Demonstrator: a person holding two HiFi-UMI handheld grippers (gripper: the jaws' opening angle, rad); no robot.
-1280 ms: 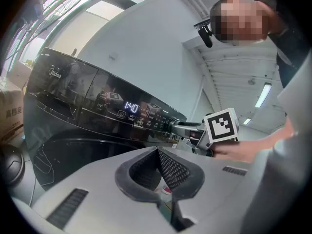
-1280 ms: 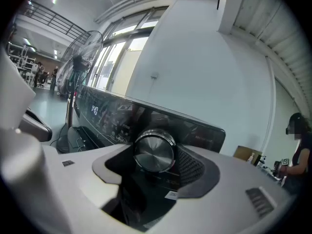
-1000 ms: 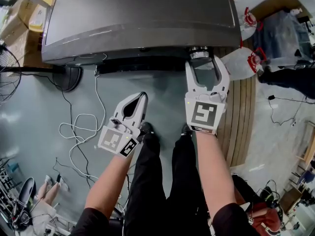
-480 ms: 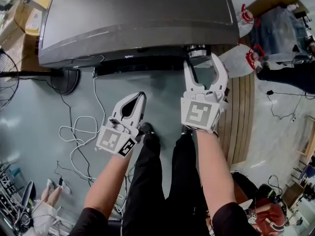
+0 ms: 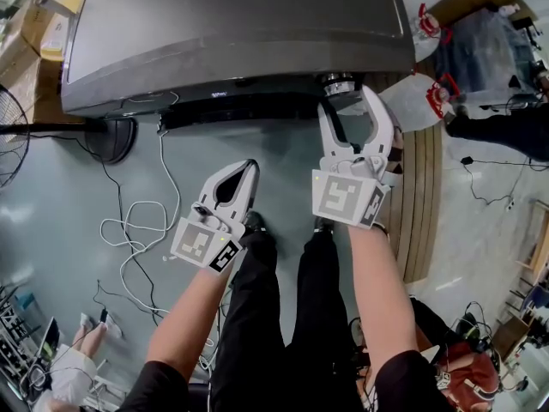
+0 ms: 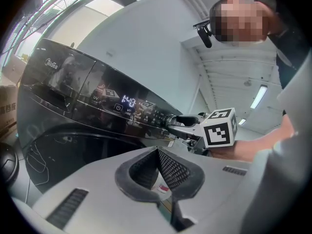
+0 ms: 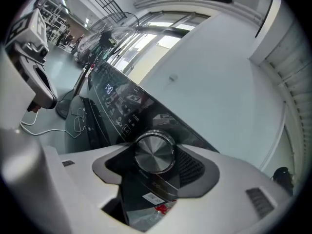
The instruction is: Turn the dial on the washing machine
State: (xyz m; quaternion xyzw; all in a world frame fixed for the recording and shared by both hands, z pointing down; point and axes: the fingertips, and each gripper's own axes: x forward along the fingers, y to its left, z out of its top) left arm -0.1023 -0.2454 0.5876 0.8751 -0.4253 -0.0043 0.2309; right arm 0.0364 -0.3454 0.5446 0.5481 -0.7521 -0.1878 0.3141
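The dark grey washing machine point(image 5: 240, 33) fills the top of the head view, and its round metal dial point(image 5: 337, 82) sticks out of the front panel at the right. My right gripper point(image 5: 349, 101) reaches up to the dial with a jaw on each side. In the right gripper view the dial point(image 7: 154, 152) sits between the two pads point(image 7: 195, 165), which press its sides. My left gripper point(image 5: 250, 169) hangs lower left, away from the machine, shut with nothing in it. The left gripper view shows the lit display point(image 6: 128, 100) and the right gripper point(image 6: 187, 123) at the dial.
A standing fan point(image 5: 17, 131) and its base point(image 5: 116, 137) stand left of the machine. White cables point(image 5: 137, 226) trail over the floor. A wooden pallet point(image 5: 422, 204) and plastic bags point(image 5: 425, 101) lie at the right. The person's legs point(image 5: 274, 316) are below the grippers.
The right gripper has rolled slightly while on the dial, so its marker cube now sits more tilted. The left gripper has stayed about where it was.
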